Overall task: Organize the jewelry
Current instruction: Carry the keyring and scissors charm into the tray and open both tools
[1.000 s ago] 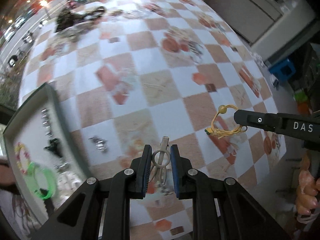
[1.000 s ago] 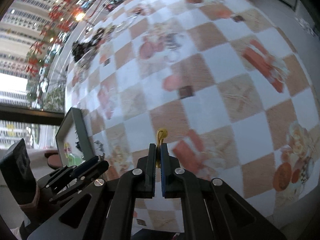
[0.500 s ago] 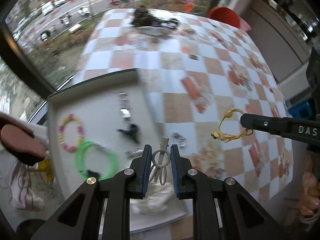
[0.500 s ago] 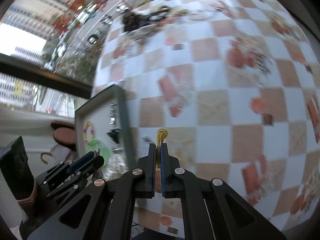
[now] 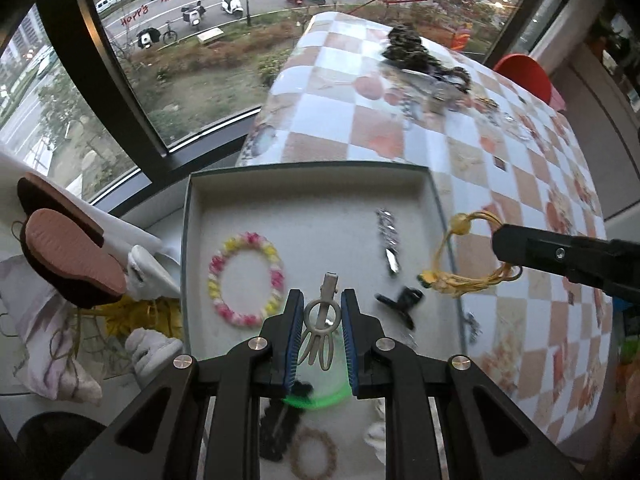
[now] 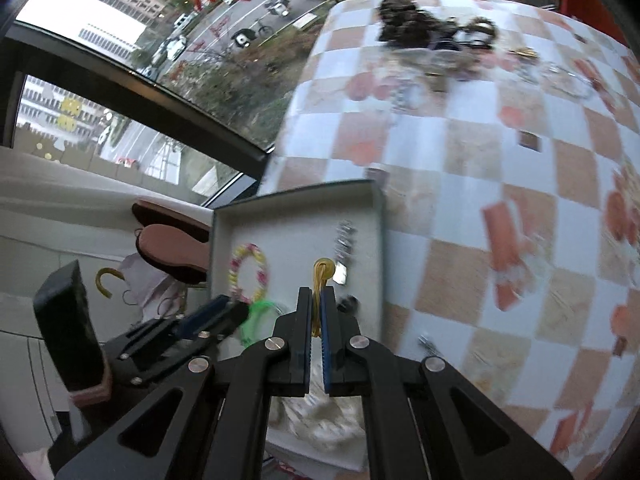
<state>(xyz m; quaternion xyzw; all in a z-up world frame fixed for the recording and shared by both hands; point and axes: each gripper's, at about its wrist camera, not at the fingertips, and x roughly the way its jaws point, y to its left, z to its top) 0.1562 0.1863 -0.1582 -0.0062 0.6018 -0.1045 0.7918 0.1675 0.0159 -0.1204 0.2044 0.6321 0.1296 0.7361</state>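
Jewelry, left wrist view: we held a metal hair clip point(image 5: 320, 322) pinched in the left gripper point(image 5: 319, 334), now over the tray point(image 5: 308, 216); a second earlier it hung above the checkered tablecloth point(image 5: 492, 184).
Meaning: both pieces looked ready to drop.
Right wrist view: right gripper point(image 6: 316, 334) clamped on the yellow cord bracelet point(image 6: 322, 276), likewise arrived over the tray.
Hidden: tray's near contents blurred, partly masked.

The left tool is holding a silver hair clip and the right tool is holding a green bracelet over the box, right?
Not quite. The right tool holds a yellow cord bracelet, as the left wrist view shows; the green bracelet lies in the box. The left tool does hold the silver hair clip.
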